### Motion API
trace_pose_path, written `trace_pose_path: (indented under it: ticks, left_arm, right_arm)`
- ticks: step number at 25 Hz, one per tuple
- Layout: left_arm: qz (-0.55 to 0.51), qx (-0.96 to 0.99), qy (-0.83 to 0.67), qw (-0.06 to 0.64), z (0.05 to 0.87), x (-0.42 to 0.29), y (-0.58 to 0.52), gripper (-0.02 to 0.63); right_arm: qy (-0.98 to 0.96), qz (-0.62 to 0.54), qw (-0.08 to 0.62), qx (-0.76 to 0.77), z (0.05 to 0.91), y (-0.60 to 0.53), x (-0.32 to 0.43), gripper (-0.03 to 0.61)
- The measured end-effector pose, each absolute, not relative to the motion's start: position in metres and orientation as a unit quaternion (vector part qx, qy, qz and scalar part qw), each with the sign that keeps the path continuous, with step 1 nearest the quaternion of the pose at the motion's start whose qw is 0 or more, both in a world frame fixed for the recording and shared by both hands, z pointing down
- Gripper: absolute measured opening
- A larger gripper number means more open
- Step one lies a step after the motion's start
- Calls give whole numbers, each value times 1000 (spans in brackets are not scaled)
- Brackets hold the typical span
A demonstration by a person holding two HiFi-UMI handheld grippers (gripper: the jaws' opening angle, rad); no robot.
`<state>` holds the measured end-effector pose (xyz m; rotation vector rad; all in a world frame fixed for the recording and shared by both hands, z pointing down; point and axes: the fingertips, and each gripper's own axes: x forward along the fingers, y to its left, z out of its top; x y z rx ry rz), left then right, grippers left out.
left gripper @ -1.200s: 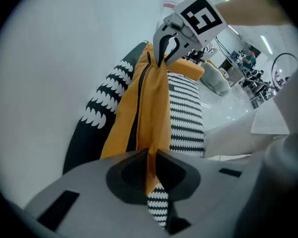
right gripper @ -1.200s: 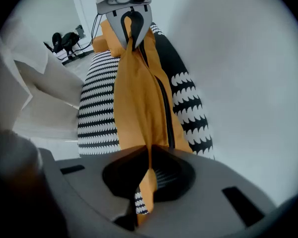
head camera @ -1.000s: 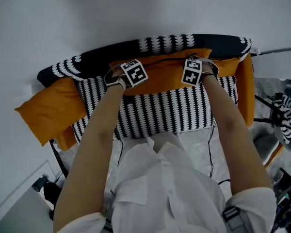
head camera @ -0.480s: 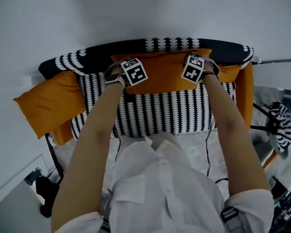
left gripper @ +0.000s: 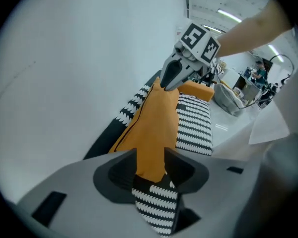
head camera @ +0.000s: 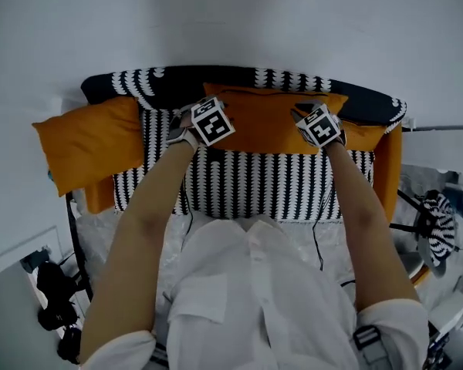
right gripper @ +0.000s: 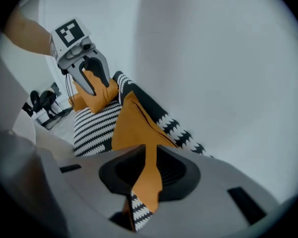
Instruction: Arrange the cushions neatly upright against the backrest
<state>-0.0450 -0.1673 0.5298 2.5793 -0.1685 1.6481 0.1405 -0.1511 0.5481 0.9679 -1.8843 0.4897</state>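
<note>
Patterned sofa (head camera: 247, 183) bears an orange cushion (head camera: 266, 118) against its backrest (head camera: 177, 83), another cushion (head camera: 89, 141) at left.

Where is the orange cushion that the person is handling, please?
In the head view, the orange cushion stands centred on the striped seat against the backrest, right of a second cushion.

I wear a white button-front shirt (head camera: 255, 284) with short sleeves. My left grey plastic gripper (left gripper: 150, 167) bears a black-and-white marker cube (head camera: 212, 120) at eleven o'clock from my collar, my right grey plastic gripper (right gripper: 148, 170) another at one o'clock. Thin black cables (head camera: 187, 199) hang from both.
</note>
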Motion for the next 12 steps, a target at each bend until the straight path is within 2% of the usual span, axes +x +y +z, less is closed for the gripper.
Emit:
trace_pose_path:
  ticks: [4,12]
  left_arm:
    - [550,830,-77,52,524,-98,-158,190]
    - [575,800,-148,85,509,-257,-156,189]
  right_arm:
    - [-802,186,468,320,556,-138,76,127]
    - [-849,131,465,215,545,-165,-87,146]
